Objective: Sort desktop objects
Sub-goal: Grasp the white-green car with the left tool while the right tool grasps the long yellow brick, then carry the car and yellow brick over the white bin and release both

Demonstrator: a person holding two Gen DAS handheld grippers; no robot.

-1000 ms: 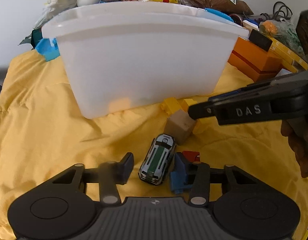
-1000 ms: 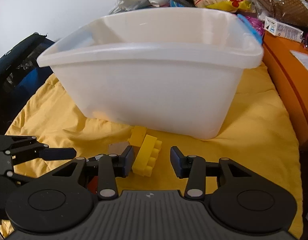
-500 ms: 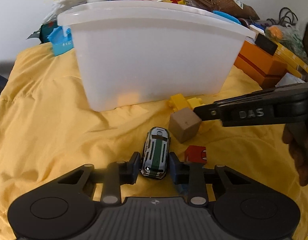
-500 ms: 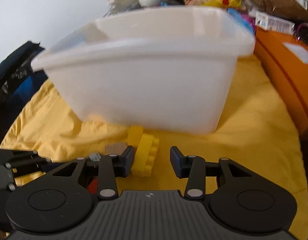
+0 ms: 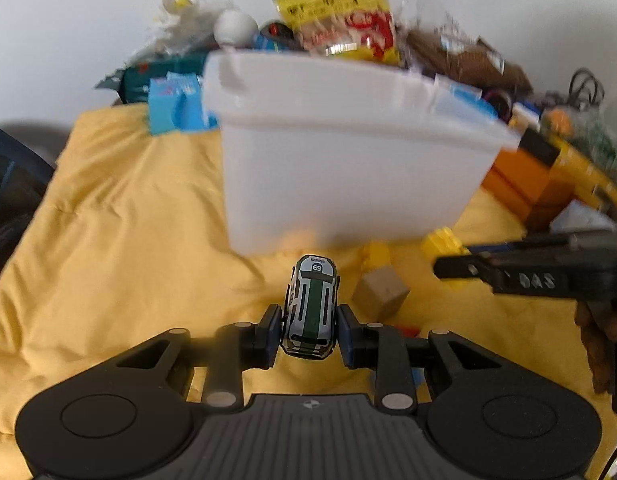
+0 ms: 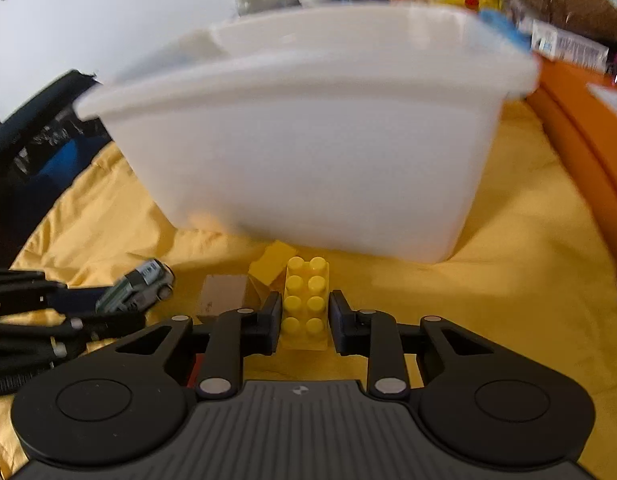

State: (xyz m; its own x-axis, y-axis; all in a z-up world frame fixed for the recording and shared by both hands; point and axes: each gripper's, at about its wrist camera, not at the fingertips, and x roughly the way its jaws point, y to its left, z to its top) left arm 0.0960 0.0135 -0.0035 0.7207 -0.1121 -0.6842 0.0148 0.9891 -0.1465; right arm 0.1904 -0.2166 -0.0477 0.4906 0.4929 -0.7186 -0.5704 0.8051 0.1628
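The left gripper point(image 5: 308, 330) is clamped on a small toy car point(image 5: 311, 307), white and grey with a dark green stripe and the number 69 on its roof; both pads press against the car's sides and its nose points toward the white plastic bin point(image 5: 348, 168). From the right wrist view the car point(image 6: 142, 282) looks clear of the yellow cloth point(image 5: 120, 232), held out at the end of the left gripper's dark fingers point(image 6: 74, 298).

The right gripper point(image 6: 302, 318) has a yellow building brick point(image 6: 306, 304) between its jaws, studs facing up, and the jaws are closing on it; the pads sit right against the brick's long sides. The brick appears to rest on the cloth just in front of the bin's near wall point(image 6: 316, 160).

Between the two grippers lies a tan wooden cube point(image 5: 380, 292), and touching its far side another yellow brick point(image 5: 375, 255). A bit of something red point(image 5: 404, 330) shows behind the left gripper's right finger; I cannot tell what it is.

Behind the bin there is a heap of packets, among them a yellow and red snack bag point(image 5: 340, 16), a white ball point(image 5: 234, 26) and a blue carton point(image 5: 176, 106). Orange boxes point(image 5: 524, 184) stand to the right of the bin.
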